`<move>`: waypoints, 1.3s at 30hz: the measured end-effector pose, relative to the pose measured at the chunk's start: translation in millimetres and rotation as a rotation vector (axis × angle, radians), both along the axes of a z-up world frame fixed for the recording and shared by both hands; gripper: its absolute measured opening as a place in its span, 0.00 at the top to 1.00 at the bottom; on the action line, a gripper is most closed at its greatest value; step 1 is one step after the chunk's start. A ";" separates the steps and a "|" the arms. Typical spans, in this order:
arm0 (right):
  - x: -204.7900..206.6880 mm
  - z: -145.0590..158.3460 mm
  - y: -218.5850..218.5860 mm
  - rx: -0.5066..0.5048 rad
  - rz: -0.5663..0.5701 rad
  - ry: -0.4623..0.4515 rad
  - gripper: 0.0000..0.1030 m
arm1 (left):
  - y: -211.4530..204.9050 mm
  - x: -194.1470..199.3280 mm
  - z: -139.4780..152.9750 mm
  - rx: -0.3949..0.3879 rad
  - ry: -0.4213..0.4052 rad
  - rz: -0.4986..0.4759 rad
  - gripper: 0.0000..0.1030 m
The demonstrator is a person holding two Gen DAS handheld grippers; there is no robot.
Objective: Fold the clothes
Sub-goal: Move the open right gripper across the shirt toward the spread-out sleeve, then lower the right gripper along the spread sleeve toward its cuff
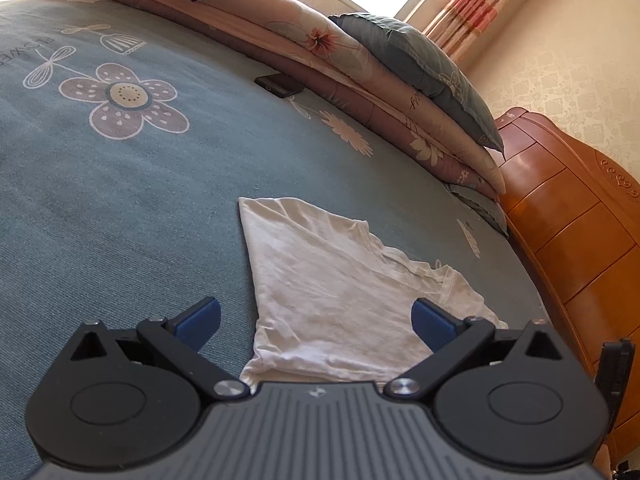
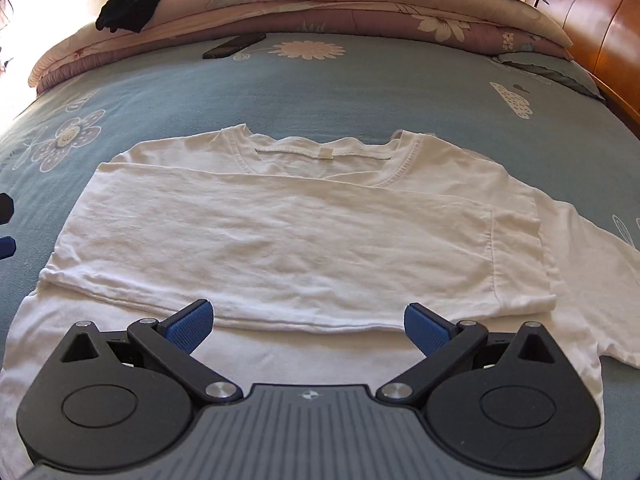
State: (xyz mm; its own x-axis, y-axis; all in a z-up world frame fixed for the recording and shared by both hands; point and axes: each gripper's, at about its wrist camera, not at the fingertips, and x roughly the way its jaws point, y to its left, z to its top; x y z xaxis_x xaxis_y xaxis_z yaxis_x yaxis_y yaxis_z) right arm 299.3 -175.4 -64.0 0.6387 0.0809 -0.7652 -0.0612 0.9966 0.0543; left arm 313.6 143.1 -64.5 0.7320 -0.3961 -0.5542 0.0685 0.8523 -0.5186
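Halfway there: one white shirt, part-folded, on a blue bedspread

Seemingly mid-fold, a single white T-shirt (image 2: 296, 232) lies flat on the blue flowered bedspread (image 2: 320, 80), collar toward the stacked quilts (image 2: 320, 4). On the left, the left gripper (image 1: 316, 320) hangs over one edge of the shirt with its blue pads spread wide and nothing between them. Across the middle, one side of the shirt is turned over the body, its sleeve hem showing near the right side of the folded panel; farther right, the other sleeve lies spread on the bedspread. To the right, the right gripper (image 2: 308, 320) hovers above the lower part of the shirt, jaws likewise wide apart and empty.

By the look of it, one lengthwise fold is made; the spread sleeve and the final halving appear to remain.

Counted: one shirt, two grippers, one dark phone (image 2: 234, 46) by the quilts, one black garment (image 2: 148, 0) on top of them, one wooden headboard (image 1: 580, 216).
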 end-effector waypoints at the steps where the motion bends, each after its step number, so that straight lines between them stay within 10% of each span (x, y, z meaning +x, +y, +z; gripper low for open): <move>1: -10.2 5.3 -7.6 -0.006 -0.009 -0.009 0.00 | -5.7 -2.0 3.3 0.025 -0.006 -0.005 0.02; 7: -68.9 7.8 -48.9 -0.042 -0.081 -0.009 0.00 | -62.8 -18.8 19.8 0.183 -0.066 -0.142 0.02; 19: -121.9 -33.1 -62.3 -0.003 -0.159 0.029 0.00 | -144.6 -34.0 -13.6 0.245 0.005 -0.388 0.02; 39: -120.0 -7.6 -110.6 0.129 -0.181 -0.093 0.00 | -162.6 -37.3 -38.2 0.325 -0.020 -0.432 0.01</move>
State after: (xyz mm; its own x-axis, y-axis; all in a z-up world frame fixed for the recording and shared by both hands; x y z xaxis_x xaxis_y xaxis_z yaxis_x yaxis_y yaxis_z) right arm 179.3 -286.0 -71.6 0.7192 0.0521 -0.6928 0.1067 0.9771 0.1842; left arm 276.3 -19.5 -102.6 0.5523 -0.4736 -0.6861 0.4555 0.8607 -0.2274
